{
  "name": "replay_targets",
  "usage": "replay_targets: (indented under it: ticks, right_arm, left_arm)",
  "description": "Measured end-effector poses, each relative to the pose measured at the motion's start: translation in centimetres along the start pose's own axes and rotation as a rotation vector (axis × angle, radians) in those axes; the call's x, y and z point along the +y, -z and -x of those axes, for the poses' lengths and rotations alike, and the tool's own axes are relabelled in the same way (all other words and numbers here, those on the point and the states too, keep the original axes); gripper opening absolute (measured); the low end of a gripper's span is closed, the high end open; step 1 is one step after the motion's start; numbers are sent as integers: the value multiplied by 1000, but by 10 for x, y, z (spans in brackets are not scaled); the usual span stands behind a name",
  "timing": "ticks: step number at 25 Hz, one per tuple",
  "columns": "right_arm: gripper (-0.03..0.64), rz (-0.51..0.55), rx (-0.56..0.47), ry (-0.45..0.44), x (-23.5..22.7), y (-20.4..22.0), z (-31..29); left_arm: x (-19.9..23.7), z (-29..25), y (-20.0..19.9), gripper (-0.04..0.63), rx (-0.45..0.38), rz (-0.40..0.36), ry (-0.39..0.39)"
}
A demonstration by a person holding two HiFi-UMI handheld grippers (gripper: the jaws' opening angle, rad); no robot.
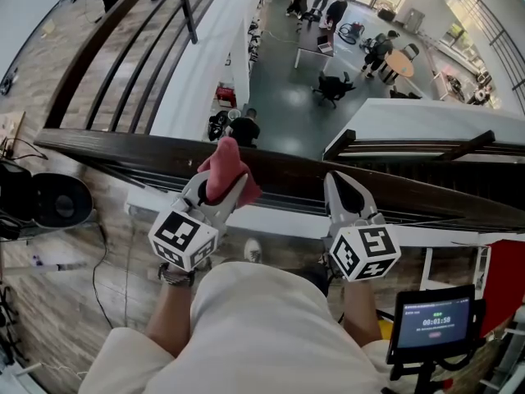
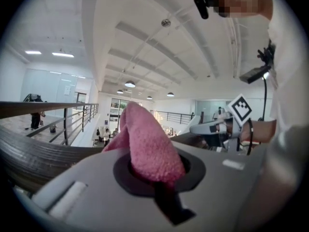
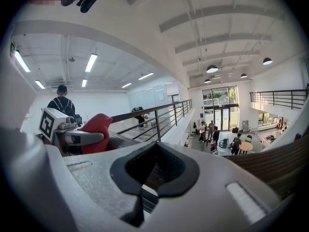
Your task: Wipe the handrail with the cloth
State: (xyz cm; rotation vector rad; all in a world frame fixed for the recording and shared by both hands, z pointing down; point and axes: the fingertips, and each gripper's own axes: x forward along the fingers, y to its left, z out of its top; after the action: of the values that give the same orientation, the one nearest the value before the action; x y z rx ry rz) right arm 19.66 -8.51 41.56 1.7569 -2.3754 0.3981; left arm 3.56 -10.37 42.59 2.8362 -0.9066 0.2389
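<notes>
One cloth [image 1: 226,161] pinched in left claw [image 1: 220,189] at handrail [image 1: 287,175]; right claw [image 1: 344,185] seemingly closed

handrail [image 1: 115,144] bare leftward, right tool [image 1: 340,185] blocking rightward, open drop beyond

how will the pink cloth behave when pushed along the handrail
Probably floppy: the pink cloth bunches and folds where the left gripper pinches it. Likely light, its free end standing up unsupported. Its fuzzy surface should drag rather than slip on the handrail.
</notes>
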Motion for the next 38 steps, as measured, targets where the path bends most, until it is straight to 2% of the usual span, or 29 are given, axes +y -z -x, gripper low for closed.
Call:
replay_targets:
  ticks: [3,5,7,11,13,17,20,23,25,28,33,38]
  right_arm:
    - [3,-1,0,-1,1,-1,-1]
    - [3,-2,-1,-1,3,-1,-2]
    - [3,-1,-1,-1,3,-1,-2]
    - [3,1,-1,-2,5,1,-1]
    - [3,3,0,-4,7,1,-1]
    - [3,-13,7,-20,11,0,-2]
    - [3,-105,7,11,5,0,4]
    - [3,-101,-5,57,-1,-1,15]
    - [3,-78,-26,43,2,-4,19]
    - [3,-72,-33,14,-9,-10,25]
    - [3,-90,6,14,-48,-14,30]
    - [3,-99,28,-9,-51,-11,31]
  left_arm:
    - [11,-4,-5,34,1,82,-52]
    - [15,-6,-6,34,13,94,-84]
    - [15,-7,-6,35,38,62,-106]
    - [13,-10,-7,34,123,-72,-138]
    - [12,-11,-8,34,171,-115,-139]
    - [13,-11,-7,34,245,-126,-107]
    - [13,-9,-6,34,274,-111,-94]
    - [11,-4,-4,34,280,-105,-112]
    - [15,1,-3,34,281,-110,-145]
    - [18,-4,-3,34,271,-118,-224]
    - [16,-18,-6,32,229,-127,-348]
    - [15,-21,-8,32,243,-172,-375]
